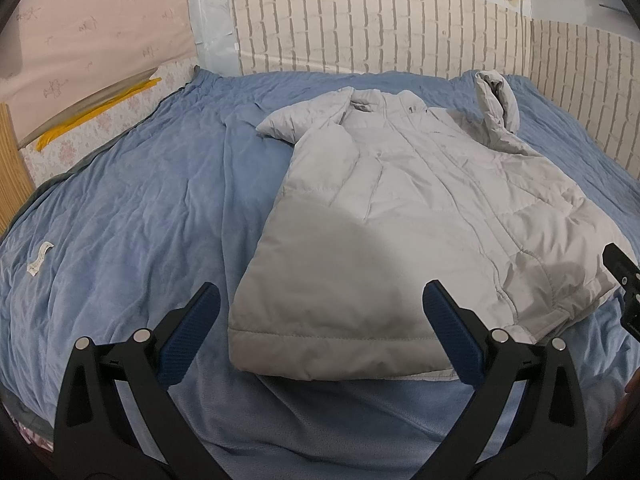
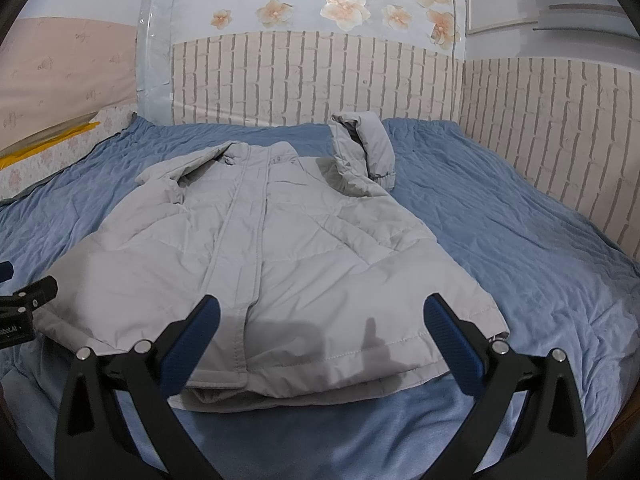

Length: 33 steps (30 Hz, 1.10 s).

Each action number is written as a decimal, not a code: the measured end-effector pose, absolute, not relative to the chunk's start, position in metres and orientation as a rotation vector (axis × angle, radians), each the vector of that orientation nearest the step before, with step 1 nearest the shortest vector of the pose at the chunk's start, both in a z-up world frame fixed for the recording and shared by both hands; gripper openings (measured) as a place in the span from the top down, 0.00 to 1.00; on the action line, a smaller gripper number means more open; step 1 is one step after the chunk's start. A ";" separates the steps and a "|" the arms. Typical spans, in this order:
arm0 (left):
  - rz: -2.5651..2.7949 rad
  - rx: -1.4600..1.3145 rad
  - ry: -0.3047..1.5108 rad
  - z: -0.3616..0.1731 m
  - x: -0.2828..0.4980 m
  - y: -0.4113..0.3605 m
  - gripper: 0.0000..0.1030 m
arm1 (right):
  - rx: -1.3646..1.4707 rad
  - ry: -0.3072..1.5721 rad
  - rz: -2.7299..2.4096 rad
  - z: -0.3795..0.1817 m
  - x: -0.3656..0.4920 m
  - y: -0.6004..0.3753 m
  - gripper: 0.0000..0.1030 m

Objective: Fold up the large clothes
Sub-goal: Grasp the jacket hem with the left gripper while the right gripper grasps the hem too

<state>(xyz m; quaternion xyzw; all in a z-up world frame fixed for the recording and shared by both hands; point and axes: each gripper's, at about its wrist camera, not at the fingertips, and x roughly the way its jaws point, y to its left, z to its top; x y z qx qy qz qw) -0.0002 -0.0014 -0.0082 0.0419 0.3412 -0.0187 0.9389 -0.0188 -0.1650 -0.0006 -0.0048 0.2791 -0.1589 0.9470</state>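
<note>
A light grey padded jacket (image 1: 400,208) lies flat on the blue bedspread (image 1: 140,200), front up, hem towards me and collar at the far end. Its left sleeve is folded in over the chest; its right sleeve (image 2: 360,148) stands bent up near the shoulder. My left gripper (image 1: 320,308) hovers open just before the hem's left part, nothing between its fingers. My right gripper (image 2: 320,316) hangs open over the jacket (image 2: 260,248) at the hem's right part, also holding nothing. The right gripper's black body (image 1: 624,288) shows at the left wrist view's right edge.
A brick-pattern padded wall panel (image 2: 320,80) borders the bed at the far end and along the right side. On the left are a pink floral mattress side (image 1: 100,136) and yellow tape (image 1: 96,112). A white label (image 1: 40,258) lies on the bedspread at left.
</note>
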 end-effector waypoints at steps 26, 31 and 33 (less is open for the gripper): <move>-0.091 0.044 0.991 -0.048 0.081 0.022 0.03 | -0.050 0.730 -0.517 0.009 0.001 -0.290 0.01; -0.157 -0.012 1.014 -0.057 0.083 0.023 0.25 | 0.098 0.828 -0.469 -0.011 0.002 -0.328 0.01; -0.177 0.011 1.019 -0.058 0.082 0.020 0.39 | 0.159 0.877 -0.459 -0.024 0.005 -0.341 0.01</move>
